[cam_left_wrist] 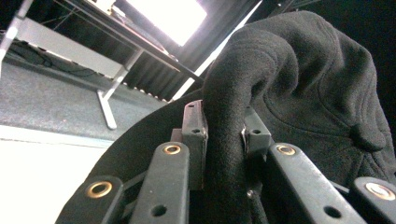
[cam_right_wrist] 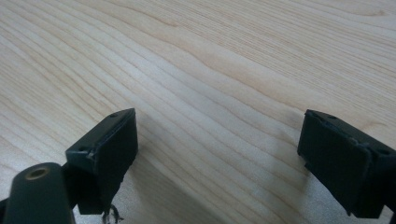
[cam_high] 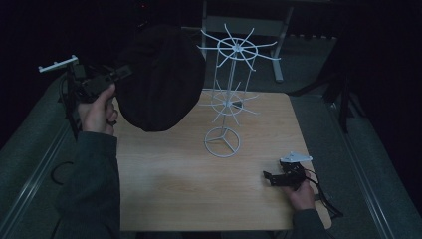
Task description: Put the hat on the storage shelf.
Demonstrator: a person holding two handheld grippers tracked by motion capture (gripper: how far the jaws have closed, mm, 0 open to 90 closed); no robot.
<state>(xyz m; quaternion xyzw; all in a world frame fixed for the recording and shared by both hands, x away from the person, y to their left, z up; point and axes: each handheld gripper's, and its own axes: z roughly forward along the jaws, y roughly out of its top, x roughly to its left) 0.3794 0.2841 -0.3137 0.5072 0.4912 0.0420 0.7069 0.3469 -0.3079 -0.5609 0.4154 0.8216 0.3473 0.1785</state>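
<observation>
A black fleece cap (cam_high: 159, 77) hangs in the air at the table's left, held up by my left gripper (cam_high: 122, 73). In the left gripper view the jaws are shut on a fold of the cap's (cam_left_wrist: 303, 79) edge, at my left gripper (cam_left_wrist: 224, 133). A white wire hat stand (cam_high: 230, 89) with radiating spokes stands on the table just right of the cap. My right gripper (cam_high: 271, 178) rests low on the table at the front right, open, with bare wood between its fingers (cam_right_wrist: 105, 149).
The wooden table (cam_high: 174, 184) is bordered by grey padded floor on both sides. A metal desk frame (cam_high: 278, 45) stands behind the table. A cable (cam_high: 326, 199) trails from the right gripper toward the table's front right corner.
</observation>
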